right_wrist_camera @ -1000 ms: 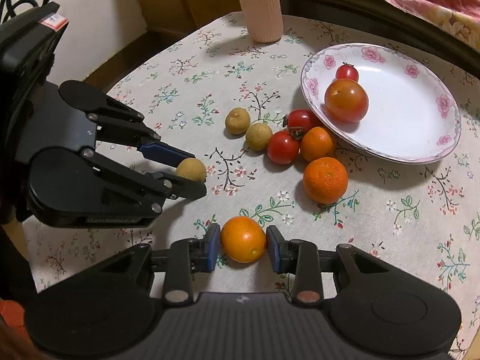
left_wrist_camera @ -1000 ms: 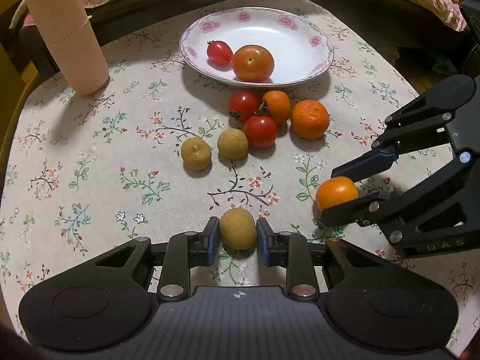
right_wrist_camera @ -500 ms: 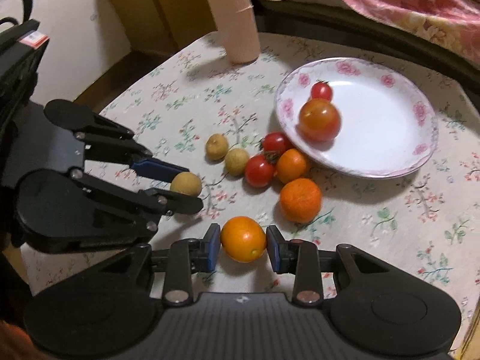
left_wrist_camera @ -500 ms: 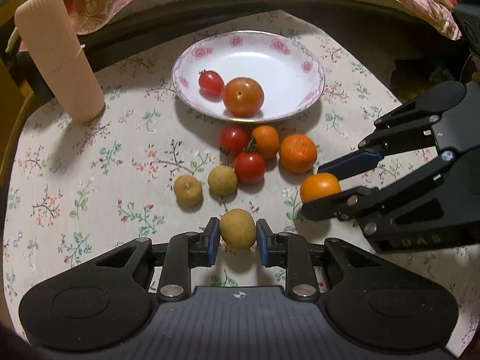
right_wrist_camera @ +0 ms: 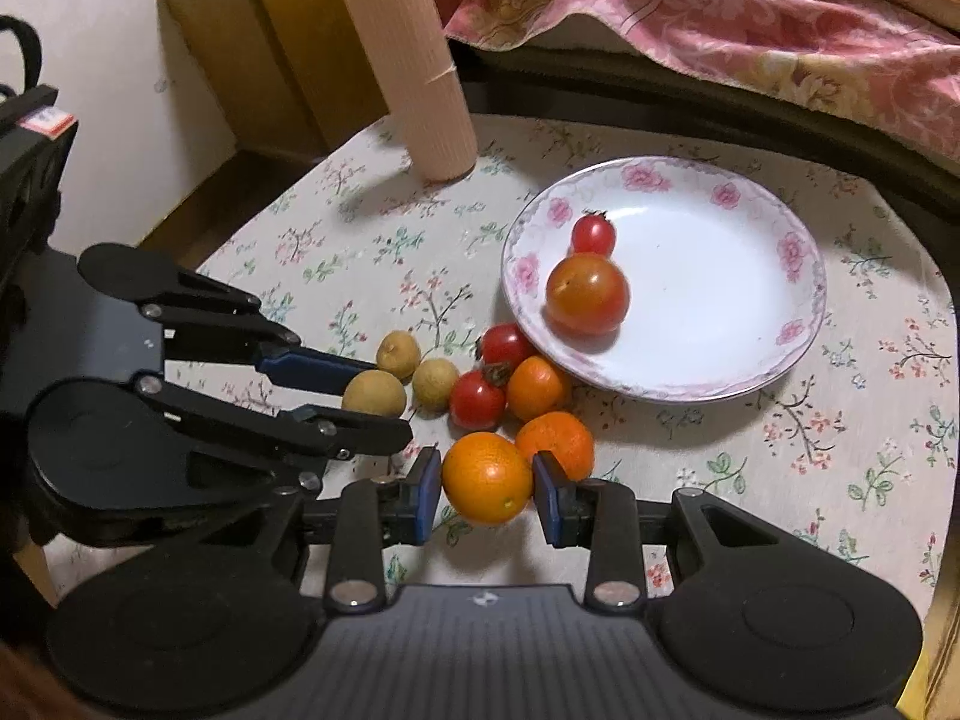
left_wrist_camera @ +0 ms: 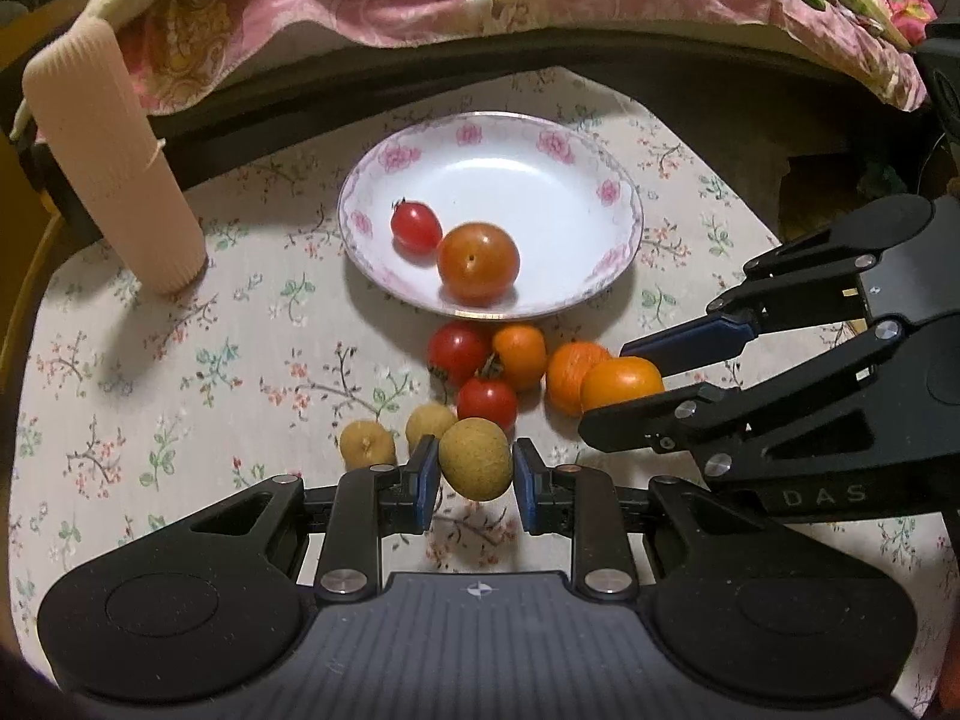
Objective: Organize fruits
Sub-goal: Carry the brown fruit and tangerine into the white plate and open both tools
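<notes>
**Two round fruits in the air, and a crowded path to the plate**

We hold a fruit in each gripper. The left gripper has its jaws drawn in almost fully, clamped on a tan longan. The right gripper is likewise nearly closed, pinching a small orange. Both fruits look clear of the cloth, with shadows under them, and both grippers point steeply down.

The plate lies at 12 o'clock from the left gripper and at about 1 o'clock from the right one. It carries a large tomato with a cherry tomato touching it at 10 o'clock. Between us and the rim sits the loose cluster: two red tomatoes, a small tangerine and a bigger one, with two more longans at 9 o'clock of the held one.

We judge slip to be the main risk. Each fruit is a smooth ball caught on two narrow pads, so a jolt or a wrist roll could let it squirt out and roll off the table. Squeezing harder is no cure: the longan's shell may crack and the orange may bruise.

The grippers also hang close side by side, so converging on the plate together could knock them into each other. A low pass would sweep the cluster. And a fruit dropped onto the plate's slope would likely roll into the tomatoes or over the rim.
</notes>
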The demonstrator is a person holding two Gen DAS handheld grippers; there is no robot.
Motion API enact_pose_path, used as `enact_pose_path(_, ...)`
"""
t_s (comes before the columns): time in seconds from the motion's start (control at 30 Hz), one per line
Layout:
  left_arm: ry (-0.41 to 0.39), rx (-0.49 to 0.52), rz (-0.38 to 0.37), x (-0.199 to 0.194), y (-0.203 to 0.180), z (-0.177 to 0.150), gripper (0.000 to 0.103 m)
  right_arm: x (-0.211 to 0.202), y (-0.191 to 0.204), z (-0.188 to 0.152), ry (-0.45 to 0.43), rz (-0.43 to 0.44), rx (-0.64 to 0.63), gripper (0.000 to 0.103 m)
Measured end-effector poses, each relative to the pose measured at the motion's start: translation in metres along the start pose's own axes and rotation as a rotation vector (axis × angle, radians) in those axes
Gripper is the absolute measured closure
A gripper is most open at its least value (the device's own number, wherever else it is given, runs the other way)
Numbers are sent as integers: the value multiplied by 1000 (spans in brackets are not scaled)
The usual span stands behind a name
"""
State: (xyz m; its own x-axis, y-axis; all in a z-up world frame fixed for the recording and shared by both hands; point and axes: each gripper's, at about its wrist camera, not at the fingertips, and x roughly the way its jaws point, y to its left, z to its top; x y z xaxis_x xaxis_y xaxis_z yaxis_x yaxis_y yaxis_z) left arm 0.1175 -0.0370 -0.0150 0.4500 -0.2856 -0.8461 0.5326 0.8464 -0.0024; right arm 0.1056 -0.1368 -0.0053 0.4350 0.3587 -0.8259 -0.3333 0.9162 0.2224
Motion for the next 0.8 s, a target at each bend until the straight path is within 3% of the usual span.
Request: enact_pose_path(0.8, -92, -110, 35, 24, 11, 71, 71, -2, -57, 42, -131, -104, 139, 69)
